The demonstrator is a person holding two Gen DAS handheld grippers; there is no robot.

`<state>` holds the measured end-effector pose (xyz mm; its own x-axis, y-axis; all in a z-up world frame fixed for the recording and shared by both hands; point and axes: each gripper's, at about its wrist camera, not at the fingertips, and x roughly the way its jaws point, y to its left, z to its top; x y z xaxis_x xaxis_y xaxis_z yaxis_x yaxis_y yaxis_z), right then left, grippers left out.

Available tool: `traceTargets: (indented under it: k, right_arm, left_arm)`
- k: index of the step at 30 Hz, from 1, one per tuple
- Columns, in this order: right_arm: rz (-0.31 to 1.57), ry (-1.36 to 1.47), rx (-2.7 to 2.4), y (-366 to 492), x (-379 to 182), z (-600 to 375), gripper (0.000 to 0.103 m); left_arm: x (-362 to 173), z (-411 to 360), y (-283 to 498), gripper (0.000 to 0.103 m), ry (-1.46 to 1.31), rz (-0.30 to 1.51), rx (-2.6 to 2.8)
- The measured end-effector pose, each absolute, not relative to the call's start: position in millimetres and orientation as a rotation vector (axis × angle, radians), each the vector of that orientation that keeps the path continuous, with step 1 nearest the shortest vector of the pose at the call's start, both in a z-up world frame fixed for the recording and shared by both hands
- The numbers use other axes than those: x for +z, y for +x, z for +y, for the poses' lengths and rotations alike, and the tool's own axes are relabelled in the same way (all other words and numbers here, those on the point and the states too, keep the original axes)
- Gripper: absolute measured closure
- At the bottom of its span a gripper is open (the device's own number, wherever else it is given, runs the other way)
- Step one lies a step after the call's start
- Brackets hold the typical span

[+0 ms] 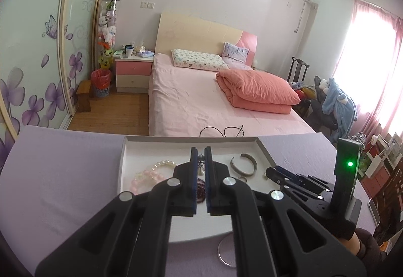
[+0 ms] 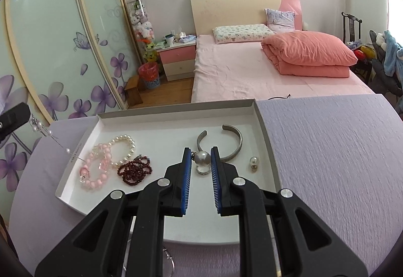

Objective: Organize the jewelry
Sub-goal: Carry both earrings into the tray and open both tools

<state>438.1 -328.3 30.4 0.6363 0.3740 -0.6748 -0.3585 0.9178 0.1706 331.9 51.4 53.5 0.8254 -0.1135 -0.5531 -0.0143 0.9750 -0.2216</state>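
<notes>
At the far left of the right wrist view, the left claw (image 2: 15, 118) is pinching a beaded hairpin (image 2: 47, 134) dangling beside the tray (image 2: 83, 137); it could snag. Centre frame, the right claw (image 2: 200, 161) is spreading around a pearl ring (image 2: 203, 160) inside the tray, which could roll away.

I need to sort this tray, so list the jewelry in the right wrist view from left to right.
Pink bead bracelet → dark red bead string → large pearl piece between the right gripper fingers → small pearl earring. The white pearl bracelet and silver cuff overlap others sideways, so I left them out.
</notes>
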Motion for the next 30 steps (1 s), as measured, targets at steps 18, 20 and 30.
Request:
traceTargets:
  k: [18, 20, 30]
  right_arm:
    - [0.811, 0.008, 0.414, 435, 21, -324, 0.052]
    - [0.809, 0.012, 0.413, 434, 22, -326, 0.052]
    - [0.791, -0.014, 0.413, 424, 23, -332, 0.052]
  left_arm:
    - [5, 57, 356, 0.098, -0.237, 0.703, -0.052]
    - [3, 56, 358, 0.098, -0.240, 0.706, -0.055]
    - [-10, 53, 365, 0.075, -0.250, 0.744, -0.046]
